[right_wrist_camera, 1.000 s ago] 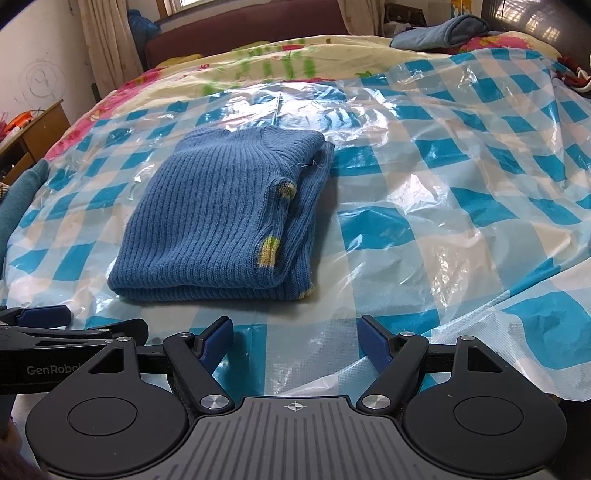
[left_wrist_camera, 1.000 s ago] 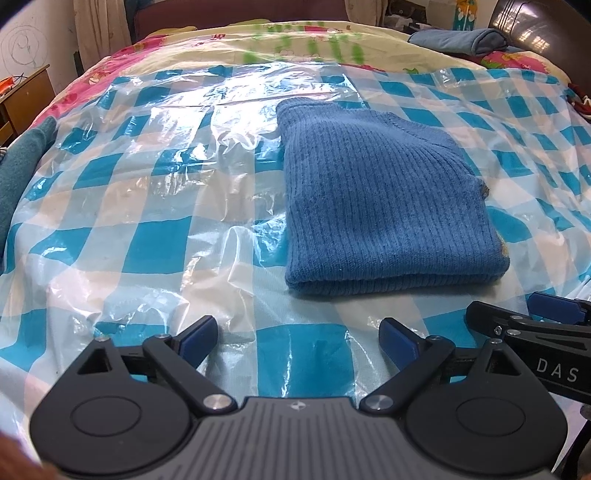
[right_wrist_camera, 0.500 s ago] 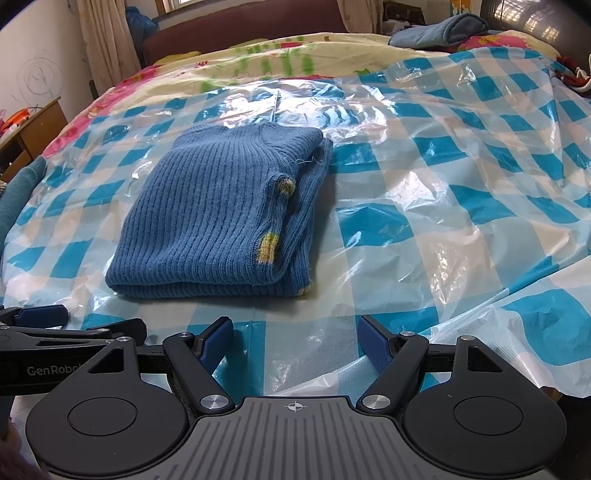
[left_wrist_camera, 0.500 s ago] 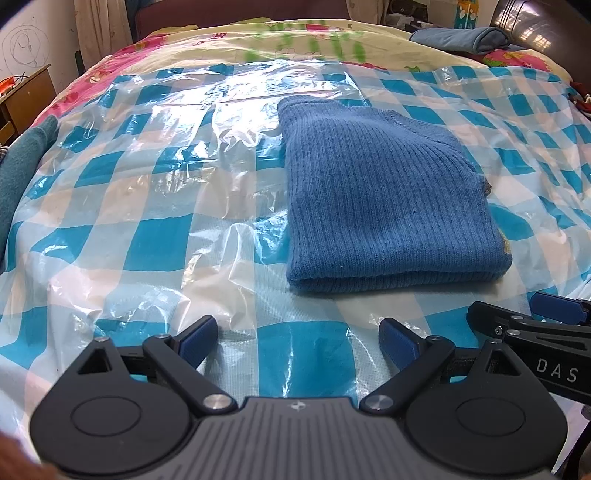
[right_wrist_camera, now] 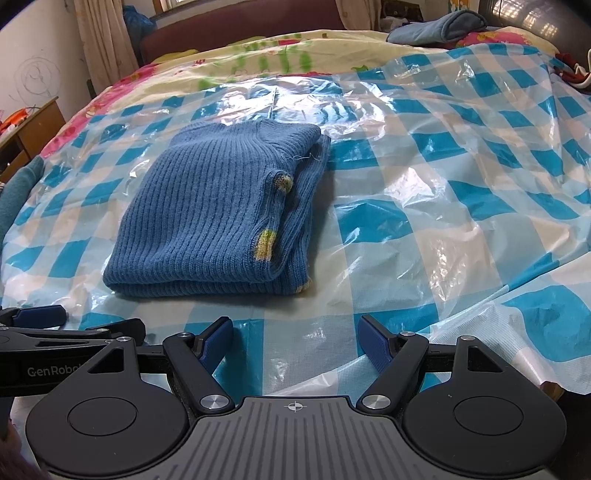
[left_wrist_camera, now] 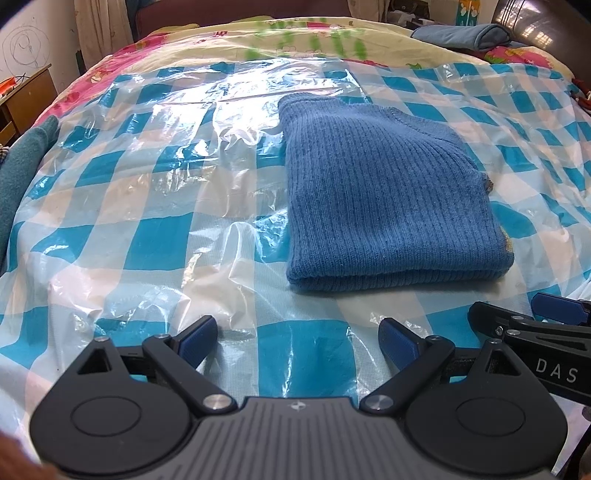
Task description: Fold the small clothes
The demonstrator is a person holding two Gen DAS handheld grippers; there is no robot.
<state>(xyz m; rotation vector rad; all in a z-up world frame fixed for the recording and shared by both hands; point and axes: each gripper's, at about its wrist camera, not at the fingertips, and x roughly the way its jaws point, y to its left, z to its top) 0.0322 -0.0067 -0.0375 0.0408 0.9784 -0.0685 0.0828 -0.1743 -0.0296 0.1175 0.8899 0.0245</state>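
A blue ribbed knit sweater [left_wrist_camera: 384,192] lies folded into a neat rectangle on a blue-and-white checked plastic sheet [left_wrist_camera: 147,192] spread over a bed. It also shows in the right wrist view [right_wrist_camera: 214,221], with yellow-green cuff patches on its right side. My left gripper [left_wrist_camera: 297,338] is open and empty, just short of the sweater's near edge. My right gripper [right_wrist_camera: 295,341] is open and empty, near the sweater's near right corner. Each gripper shows at the edge of the other's view.
A floral bedspread [left_wrist_camera: 295,40] lies beyond the sheet. A folded blue cloth [left_wrist_camera: 461,35] sits at the far right near the headboard. A teal garment [left_wrist_camera: 22,162] lies at the left edge, with a wooden side table [left_wrist_camera: 26,92] behind it.
Both grippers have eased slightly back and shifted a little; the sweater lies still and both stay open.
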